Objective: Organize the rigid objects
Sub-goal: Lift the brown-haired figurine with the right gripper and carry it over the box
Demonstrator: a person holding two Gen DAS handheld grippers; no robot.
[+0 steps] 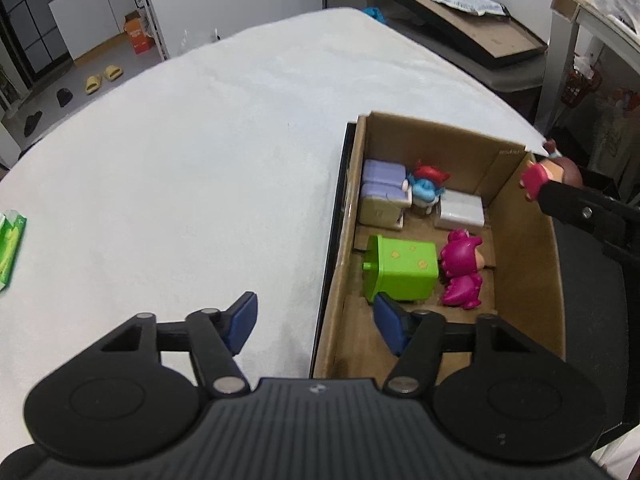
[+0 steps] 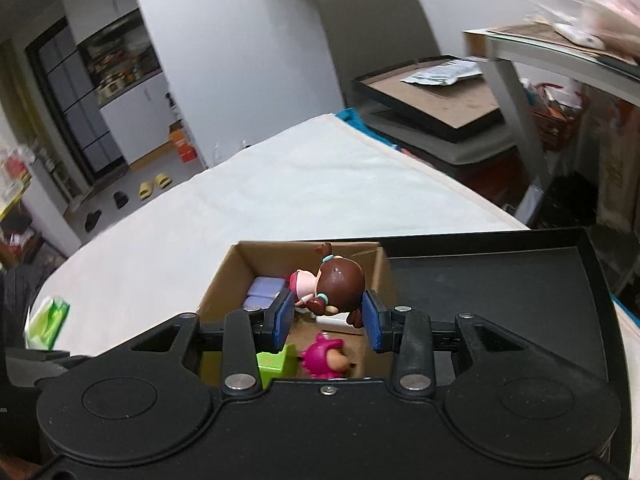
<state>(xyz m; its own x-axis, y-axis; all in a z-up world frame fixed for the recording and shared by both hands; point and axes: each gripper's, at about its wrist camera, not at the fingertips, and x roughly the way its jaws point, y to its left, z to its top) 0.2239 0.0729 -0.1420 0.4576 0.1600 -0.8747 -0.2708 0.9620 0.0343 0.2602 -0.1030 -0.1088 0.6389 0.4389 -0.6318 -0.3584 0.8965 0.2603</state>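
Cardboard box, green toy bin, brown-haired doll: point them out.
cardboard box (image 1: 520, 216), left wrist view, inner right wall.
green toy bin (image 1: 404, 268), left wrist view, its upturned side.
brown-haired doll (image 2: 340, 284), right wrist view, back of head.

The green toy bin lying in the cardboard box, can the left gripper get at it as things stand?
Probably yes. The left gripper is open and empty, straddling the near left wall of the cardboard box, one finger already inside just short of the green toy bin. The pink figure crowds the bin's far side, which may hamper a clean grip.
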